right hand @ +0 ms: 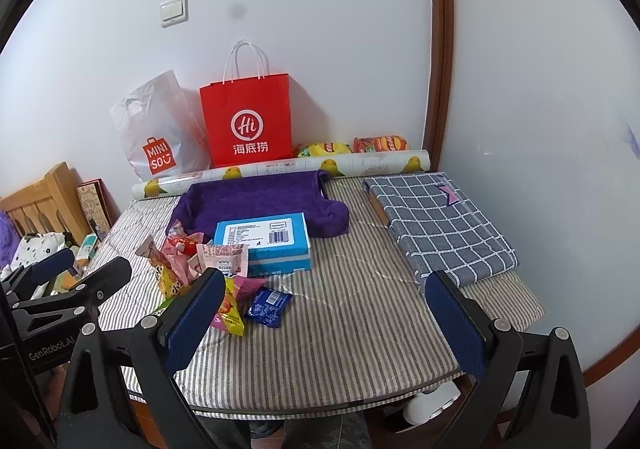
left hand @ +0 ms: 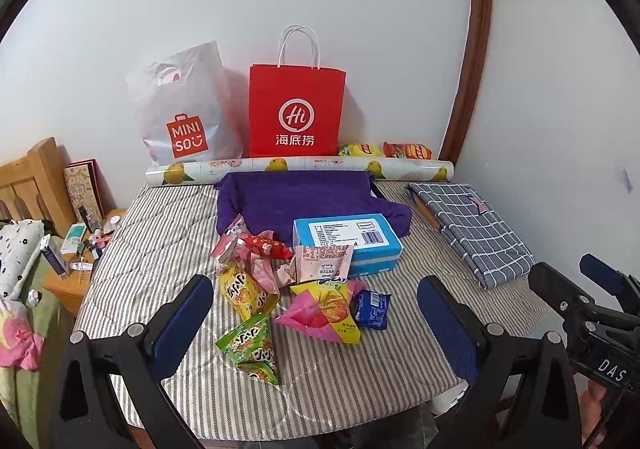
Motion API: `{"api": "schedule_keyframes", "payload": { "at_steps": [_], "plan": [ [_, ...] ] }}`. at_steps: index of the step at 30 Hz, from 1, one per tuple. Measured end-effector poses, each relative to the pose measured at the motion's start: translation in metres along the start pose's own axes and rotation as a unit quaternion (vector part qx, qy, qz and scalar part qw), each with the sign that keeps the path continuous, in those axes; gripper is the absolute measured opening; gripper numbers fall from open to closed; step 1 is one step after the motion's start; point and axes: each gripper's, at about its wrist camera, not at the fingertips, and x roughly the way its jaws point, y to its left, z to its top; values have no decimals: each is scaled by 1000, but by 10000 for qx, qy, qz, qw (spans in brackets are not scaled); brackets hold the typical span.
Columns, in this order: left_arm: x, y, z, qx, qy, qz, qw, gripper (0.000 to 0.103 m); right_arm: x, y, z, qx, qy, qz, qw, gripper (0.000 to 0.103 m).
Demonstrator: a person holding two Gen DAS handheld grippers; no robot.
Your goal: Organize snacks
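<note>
A heap of snack packets point(left hand: 276, 289) lies on the striped table cover: pink, red, yellow and green bags plus a small blue packet point(left hand: 372, 309), also seen as the blue packet point(right hand: 267, 306). A blue box point(left hand: 347, 243) rests behind them on a purple cloth container point(left hand: 304, 201). My left gripper point(left hand: 316, 321) hovers open above the near edge of the heap, holding nothing. My right gripper point(right hand: 326, 309) is open too, over bare cover right of the heap point(right hand: 192, 265). Each gripper shows at the edge of the other's view.
A red paper bag point(left hand: 296, 109) and a white plastic bag point(left hand: 184, 117) lean on the back wall behind a printed roll point(left hand: 300, 167). Two more snack bags point(left hand: 384, 150) lie in the back corner. A folded checked cloth point(right hand: 440, 225) lies right. A cluttered nightstand point(left hand: 76, 261) stands left.
</note>
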Motion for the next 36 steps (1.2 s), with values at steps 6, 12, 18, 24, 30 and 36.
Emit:
{"api": "schedule_keyframes", "payload": {
  "at_steps": [6, 12, 18, 24, 30, 36],
  "plan": [
    [-1, 0, 0, -3, -13, -11, 10000, 103, 0, 1, -1, -14, -3, 21, 10000, 100],
    [-3, 0, 0, -6, -43, -16, 10000, 103, -1, 0, -2, 0, -27, 35, 10000, 100],
    [-3, 0, 2, 24, -54, -22, 10000, 103, -4, 3, -2, -4, -69, 49, 10000, 100],
    [-2, -1, 1, 29, -46, -4, 10000, 103, -4, 4, -2, 7, -89, 87, 9999, 100],
    [7, 2, 1, 90, -30, 50, 9999, 102, -1, 5, -4, 17, -105, 137, 9998, 100],
    [31, 13, 3, 47, 157, 78, 9998, 103, 16, 6, -8, 33, -4, 165, 9999, 100]
  ]
}}
